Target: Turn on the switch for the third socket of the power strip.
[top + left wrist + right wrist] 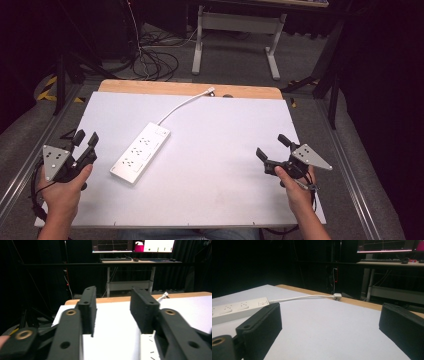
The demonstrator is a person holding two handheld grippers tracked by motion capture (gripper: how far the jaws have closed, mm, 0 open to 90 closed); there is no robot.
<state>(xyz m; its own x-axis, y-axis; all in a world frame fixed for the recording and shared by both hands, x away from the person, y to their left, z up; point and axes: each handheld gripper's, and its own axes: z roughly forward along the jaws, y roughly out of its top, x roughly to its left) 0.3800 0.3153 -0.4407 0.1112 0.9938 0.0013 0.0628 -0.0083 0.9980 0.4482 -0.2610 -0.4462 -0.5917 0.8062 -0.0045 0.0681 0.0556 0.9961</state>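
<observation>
Your jaws stand apart on both sides, with nothing between them. Your left gripper sits at the near left edge of the counter, its jaws pointing away from you over the white surface; in the left gripper view the gap between the two black jaws shows bare white sheet. Your left hand wraps the handle from below, and the grey three-cornered plate lies on top. Your right gripper is at the near right side, jaws wide open and angled toward the middle of the counter, with your right hand holding it from behind. In the right gripper view the two jaws stand far apart, and the white sheet runs clear between them.

Farther in, left of centre, a white power strip lies flat on the counter, set on a slant, its near end just beside your left gripper but not touching it. It is well apart from your right gripper. Its white cord curves from the far end toward the back edge, where the plug rests on the wooden strip of the counter.

Beyond the counter, a desk carries lit monitors and a keyboard, and cables lie on the floor.
</observation>
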